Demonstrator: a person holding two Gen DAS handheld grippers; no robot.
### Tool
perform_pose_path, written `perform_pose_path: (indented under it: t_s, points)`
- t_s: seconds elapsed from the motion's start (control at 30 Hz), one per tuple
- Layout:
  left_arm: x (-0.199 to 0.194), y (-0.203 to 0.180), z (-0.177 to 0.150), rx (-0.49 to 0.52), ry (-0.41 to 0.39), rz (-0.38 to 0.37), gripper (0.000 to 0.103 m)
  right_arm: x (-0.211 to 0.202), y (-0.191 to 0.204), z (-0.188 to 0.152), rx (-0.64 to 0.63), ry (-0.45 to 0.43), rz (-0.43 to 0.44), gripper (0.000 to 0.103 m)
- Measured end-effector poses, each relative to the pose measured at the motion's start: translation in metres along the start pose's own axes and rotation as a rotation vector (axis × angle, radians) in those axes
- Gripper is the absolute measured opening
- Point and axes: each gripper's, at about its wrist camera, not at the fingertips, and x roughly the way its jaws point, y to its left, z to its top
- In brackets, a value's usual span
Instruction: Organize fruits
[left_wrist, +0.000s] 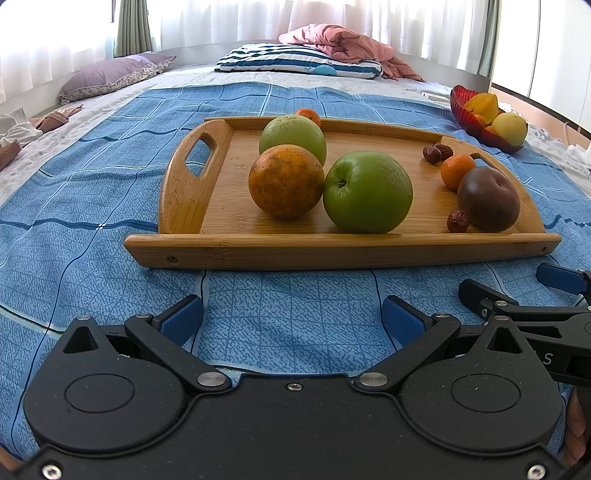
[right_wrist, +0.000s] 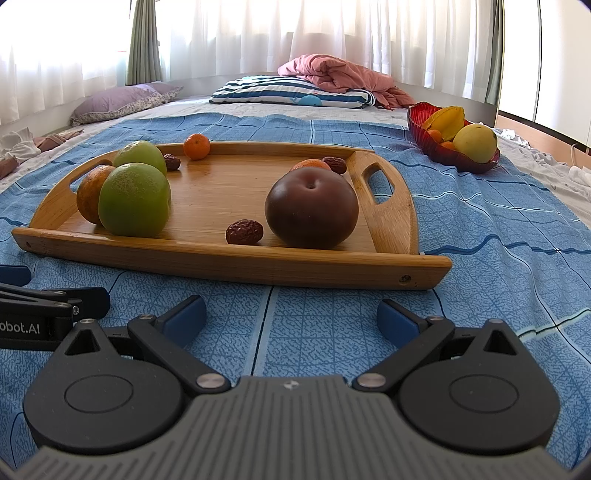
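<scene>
My left two-finger gripper (left_wrist: 291, 319) hangs low over the blue patterned bedspread (left_wrist: 92, 206) with its blue-padded fingers (left_wrist: 183, 318) spread wide and nothing between them; my right two-finger gripper (right_wrist: 291, 319) sits just beside it, equally wide and empty. Straight ahead of both, a little way off on the bedspread, lies the rectangular bamboo tray with cut-out handles (left_wrist: 332, 251). From my left gripper, the nearest fruits are a mottled orange (left_wrist: 286, 181) and a round green apple (left_wrist: 367, 192), touching each other near the tray's middle, with a second green fruit (left_wrist: 293, 138) just behind them. From my right gripper, a dark purple-brown plum (right_wrist: 312, 206) stands closest, at the tray's right end, with a wrinkled red date (right_wrist: 244, 232) just to its left. A small tangerine (right_wrist: 197, 146) sits at the far rim. Beyond the tray, off to the right, a red glass bowl (right_wrist: 424, 138) holds a yellow star fruit (right_wrist: 448, 120) and a yellow round fruit (right_wrist: 474, 142).
</scene>
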Motion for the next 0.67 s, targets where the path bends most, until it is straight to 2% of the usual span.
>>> perform_pose_path:
  t_s: [0.67]
  points:
    - [0.0010,0.0009,-0.0015,0.015,-0.008,-0.009,0.103,-0.0001,-0.0001,-0.0002,0.000,-0.001,0.000,0.103]
